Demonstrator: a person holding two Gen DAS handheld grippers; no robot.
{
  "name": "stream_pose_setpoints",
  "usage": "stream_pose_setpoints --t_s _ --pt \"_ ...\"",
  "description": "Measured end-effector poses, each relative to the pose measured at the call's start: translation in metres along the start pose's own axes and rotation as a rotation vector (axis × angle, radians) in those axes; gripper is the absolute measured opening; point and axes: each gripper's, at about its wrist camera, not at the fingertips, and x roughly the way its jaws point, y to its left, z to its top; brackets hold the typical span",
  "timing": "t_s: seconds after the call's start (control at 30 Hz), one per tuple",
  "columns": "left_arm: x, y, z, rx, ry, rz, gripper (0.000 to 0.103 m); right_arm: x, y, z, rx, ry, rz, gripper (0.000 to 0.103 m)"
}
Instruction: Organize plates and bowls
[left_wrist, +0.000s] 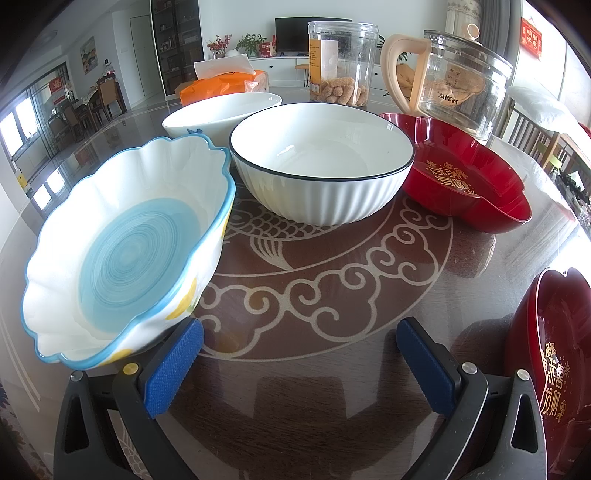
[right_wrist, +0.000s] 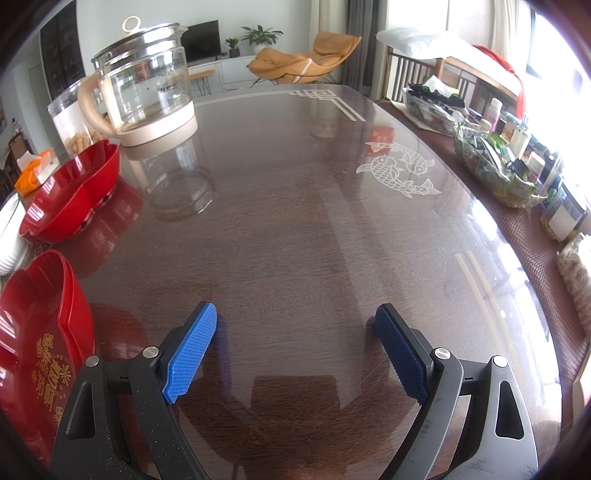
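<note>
Jaws spread wide on both the left gripper (left_wrist: 299, 334) and right gripper (right_wrist: 295, 319), nothing between them, both low over the glossy dark wood table (right_wrist: 295, 206). Scalloped white bowl with blue rim (left_wrist: 125, 251) sits just beside the left finger. Ribbed white bowl with dark rim (left_wrist: 321, 162) centre; red lacquered bowl with gold characters (left_wrist: 465, 177) beside it; a second red bowl (right_wrist: 37, 332) near the right gripper.

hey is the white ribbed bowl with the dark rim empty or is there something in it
Empty. The left wrist view looks into the white ribbed bowl with the dark rim: only bare, glossy white interior shows, with no food or liquid.
</note>
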Motion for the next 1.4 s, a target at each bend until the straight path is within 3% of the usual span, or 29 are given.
stream_pose_setpoints --t_s 0.33,0.43,0.53,0.67,0.77,0.83,0.9,1.0,1.07,1.13,1.4 --pt "-0.006 0.002 -0.007 0.044 0.022 -0.03 0.103 0.001 0.0 0.0 0.0 0.0 -0.001 0.09" --pt "-0.012 0.003 -0.012 0.087 0.098 -0.055 0.103 0.002 0.0 0.0 -0.001 0.001 0.003 0.091" --pt "-0.021 0.006 -0.011 0.117 0.191 -0.086 0.102 -0.004 -0.003 0.012 -0.055 0.061 0.035 0.089" --pt "-0.06 0.018 0.006 0.072 0.202 -0.242 0.1 -0.045 -0.01 0.047 -0.08 -0.019 0.004 0.089" --pt "-0.086 0.018 0.05 0.052 0.176 -0.382 0.1 -0.062 0.01 0.083 -0.097 0.033 0.102 0.089" --pt "-0.087 0.012 0.094 0.062 0.141 -0.418 0.1 -0.062 0.038 0.101 -0.126 0.088 0.179 0.089" --pt "-0.073 0.001 0.139 0.095 0.098 -0.403 0.1 -0.054 0.067 0.11 -0.144 0.147 0.251 0.089" --pt "-0.031 -0.02 0.191 0.162 0.127 -0.333 0.093 -0.041 0.097 0.116 -0.093 0.207 0.329 0.087" --pt "0.002 -0.037 0.208 0.22 0.206 -0.281 0.064 -0.031 0.109 0.12 -0.066 0.219 0.345 0.087" --pt "0.035 -0.048 0.214 0.237 0.292 -0.274 0.051 -0.018 0.117 0.12 -0.055 0.231 0.343 0.087" --pt "0.095 -0.079 0.213 0.264 0.385 -0.24 0.048 0.029 0.137 0.117 -0.036 0.318 0.358 0.086"
